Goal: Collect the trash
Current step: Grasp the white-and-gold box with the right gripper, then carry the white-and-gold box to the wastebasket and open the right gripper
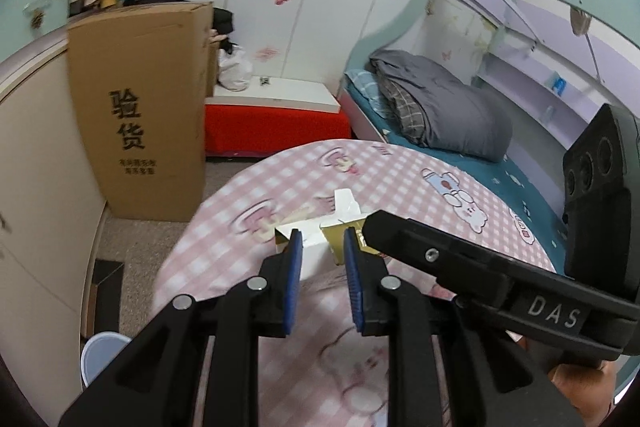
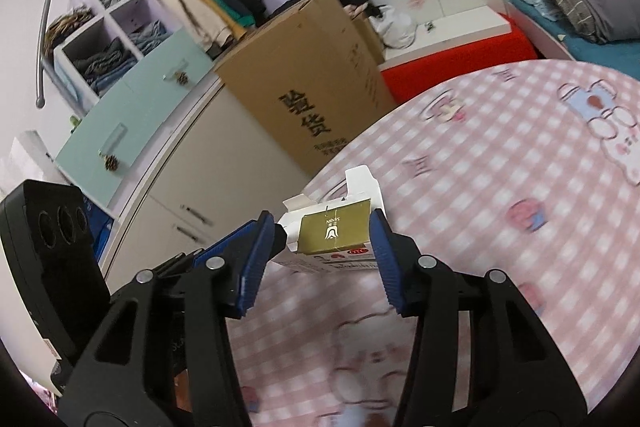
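Both grippers are meeting over a small white-and-gold carton (image 2: 340, 235) with an open end flap, the piece of trash in hand, above a round table covered in a pink checked cloth (image 2: 500, 187). The right gripper (image 2: 322, 247) is bracketing the carton with its blue pads (image 2: 386, 259); the far pad is lying against the carton's side, while the near pad appears to be standing just off it, so the grip is judged incomplete. The left gripper (image 1: 320, 259) is standing with its jaws narrowly apart, the carton's near end just ahead of its tips; whether it is pinching an edge cannot be told. For a sound hold, the pads are best closing squarely on the flat sides, clear of the loose flap. Open room is lying leftward beyond the table edge, where a tall cardboard box (image 1: 148, 115) and a white bin (image 1: 100, 355) are standing on the floor.
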### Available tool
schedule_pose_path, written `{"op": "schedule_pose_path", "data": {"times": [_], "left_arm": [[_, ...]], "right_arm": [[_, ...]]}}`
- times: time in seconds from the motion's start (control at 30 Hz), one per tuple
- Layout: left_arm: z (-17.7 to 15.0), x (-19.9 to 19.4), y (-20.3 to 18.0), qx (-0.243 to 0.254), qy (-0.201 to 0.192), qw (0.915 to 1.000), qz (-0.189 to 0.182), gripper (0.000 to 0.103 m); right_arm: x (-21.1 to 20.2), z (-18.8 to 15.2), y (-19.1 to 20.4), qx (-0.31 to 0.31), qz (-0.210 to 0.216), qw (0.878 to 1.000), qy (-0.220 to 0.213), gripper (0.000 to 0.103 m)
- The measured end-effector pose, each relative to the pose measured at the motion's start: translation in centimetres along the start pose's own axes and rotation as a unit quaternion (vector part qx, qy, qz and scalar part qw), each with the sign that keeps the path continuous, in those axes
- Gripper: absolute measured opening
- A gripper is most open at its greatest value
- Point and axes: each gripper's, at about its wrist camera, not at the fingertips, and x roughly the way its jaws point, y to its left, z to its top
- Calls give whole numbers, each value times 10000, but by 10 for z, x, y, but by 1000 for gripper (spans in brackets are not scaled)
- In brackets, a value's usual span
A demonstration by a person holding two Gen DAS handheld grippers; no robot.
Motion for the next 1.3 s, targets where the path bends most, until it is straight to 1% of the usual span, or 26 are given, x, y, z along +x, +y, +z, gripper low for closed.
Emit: {"op": "schedule_pose_path", "data": {"times": [0.17,0.4,0.5,0.63,0.83,0.9,0.93,0.97,1.0,1.03,1.1,1.13,1.17,1.2,1.23,1.27,1.3], "left_arm": [[-9,-35,39,-273,-192,9993,141,20],[-25,-87,115,-710,-439,9946,617,20],[-38,-110,157,-977,-499,9901,878,20],[-55,-129,202,-1246,-504,9838,1186,20],[-85,-144,267,-1686,-387,9720,1592,20],[-96,-143,288,-1868,-299,9673,1690,20],[-100,-141,295,-1948,-269,9659,1684,20],[-106,-138,307,-2078,-198,9622,1750,23],[-110,-133,315,-2166,-94,9575,1903,26],[-118,-126,331,-2357,99,9496,2065,27],[-132,-118,350,-2657,343,9390,2155,28],[-137,-116,354,-2719,396,9357,2215,32],[-141,-115,356,-2733,424,9345,2239,34],[-144,-114,357,-2712,445,9347,2254,38],[-147,-113,355,-2671,488,9331,2358,43],[-147,-114,353,-2646,506,9319,2430,46],[-147,-114,352,-2639,496,9317,2447,50]], "right_arm": [[24,-10,49,-184,244,9994,175,49],[79,-35,125,-506,693,9944,619,49],[110,-52,160,-658,882,9899,896,49],[147,-73,191,-763,1077,9835,1238,49],[199,-106,227,-899,1201,9745,1668,49],[217,-114,231,-921,1185,9724,1786,53],[229,-120,228,-880,1087,9726,1857,60],[236,-123,226,-861,957,9734,1895,64],[245,-128,221,-857,766,9740,1950,64],[249,-131,217,-850,685,9741,1982,64],[251,-138,210,-951,496,9737,2009,64],[250,-142,208,-1068,402,9730,2008,64],[248,-144,205,-1120,344,9727,2005,64],[246,-146,203,-1143,294,9728,1993,64],[242,-146,201,-1160,244,9733,1967,65],[237,-147,199,-1205,194,9735,1932,65],[234,-146,200,-1256,154,9737,1896,65]]}}
